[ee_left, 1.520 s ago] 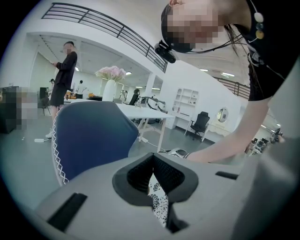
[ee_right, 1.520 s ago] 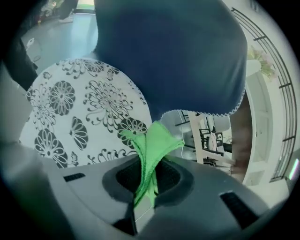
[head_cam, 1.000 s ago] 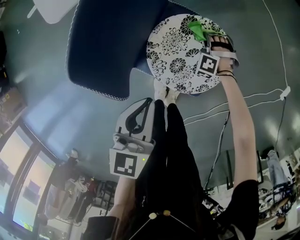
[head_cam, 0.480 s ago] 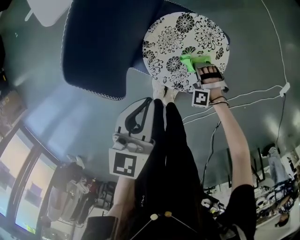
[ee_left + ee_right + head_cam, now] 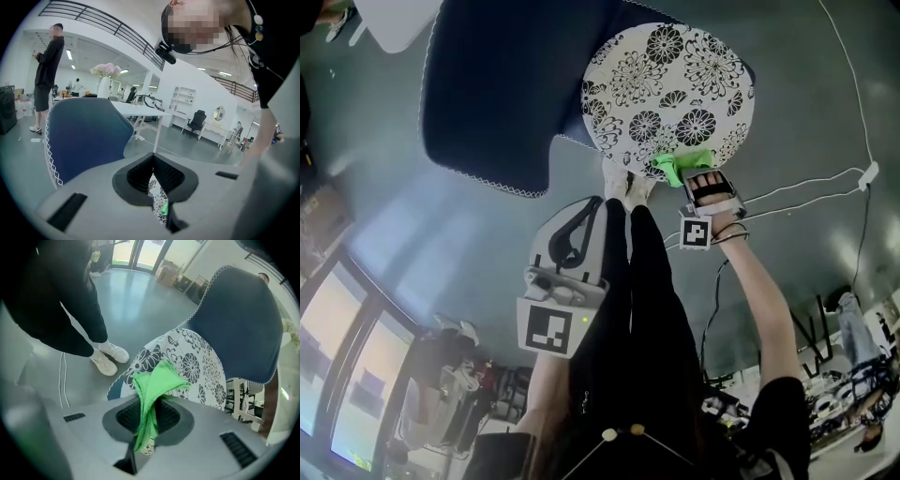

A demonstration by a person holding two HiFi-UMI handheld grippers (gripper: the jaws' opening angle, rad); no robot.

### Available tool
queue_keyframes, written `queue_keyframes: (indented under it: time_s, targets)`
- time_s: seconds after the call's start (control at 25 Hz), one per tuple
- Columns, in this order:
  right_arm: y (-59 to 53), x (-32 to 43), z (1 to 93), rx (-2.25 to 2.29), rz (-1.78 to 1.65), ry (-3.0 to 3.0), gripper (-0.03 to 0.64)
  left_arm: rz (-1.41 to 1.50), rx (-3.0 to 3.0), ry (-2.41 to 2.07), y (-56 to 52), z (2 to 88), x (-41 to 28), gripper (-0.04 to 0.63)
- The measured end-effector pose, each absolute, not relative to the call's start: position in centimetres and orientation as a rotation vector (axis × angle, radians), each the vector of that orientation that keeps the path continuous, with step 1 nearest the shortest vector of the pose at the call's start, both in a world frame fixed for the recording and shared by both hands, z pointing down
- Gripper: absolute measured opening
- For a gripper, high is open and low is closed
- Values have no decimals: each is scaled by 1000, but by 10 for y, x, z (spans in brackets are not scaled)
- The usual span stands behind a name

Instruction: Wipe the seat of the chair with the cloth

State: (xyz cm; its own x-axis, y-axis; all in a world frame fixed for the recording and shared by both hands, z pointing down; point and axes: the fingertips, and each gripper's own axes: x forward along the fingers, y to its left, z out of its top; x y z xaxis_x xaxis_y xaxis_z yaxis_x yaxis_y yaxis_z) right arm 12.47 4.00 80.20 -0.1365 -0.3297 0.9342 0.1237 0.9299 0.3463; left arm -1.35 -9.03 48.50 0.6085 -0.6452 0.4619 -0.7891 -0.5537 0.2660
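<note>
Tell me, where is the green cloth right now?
In the head view, the green fabric cloth is pinched in the right hand-held gripper at the near edge of the round black-and-white flowered chair seat.

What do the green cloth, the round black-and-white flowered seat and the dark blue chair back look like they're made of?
Green cloth: soft woven or microfibre fabric, matte; it folds and drapes limply from the right gripper.
Round flowered seat: likely a printed fabric cover, matte, no glare.
Dark blue chair back: seemingly fabric too, with white stitching along its edge.
</note>
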Motion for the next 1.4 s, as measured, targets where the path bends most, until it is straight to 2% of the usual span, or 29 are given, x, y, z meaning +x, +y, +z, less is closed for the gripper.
queue_keyframes:
  time_s: [0.4,0.68,0.84,1.04,1.2,1.4]
  targets:
    - [64,120,793,183,-322,-1664,51,448,2419,-1107,-79,481,-12,5]
    - [6,126,713,548,-140,-1712,51,397,2470,-1156,-87,437,-17,5]
    - [-37,118,625,845,14,-1836,51,359,2517,-1165,-99,394,-14,5]
    - [-77,112,466,1273,240,-2102,51,209,2618,-1189,-121,308,-7,5]
    - [-95,132,339,1582,126,-2148,51,106,2704,-1177,-130,240,2,5]
    - [-96,147,204,1840,4,-2207,51,120,2772,-1166,-135,175,8,5]
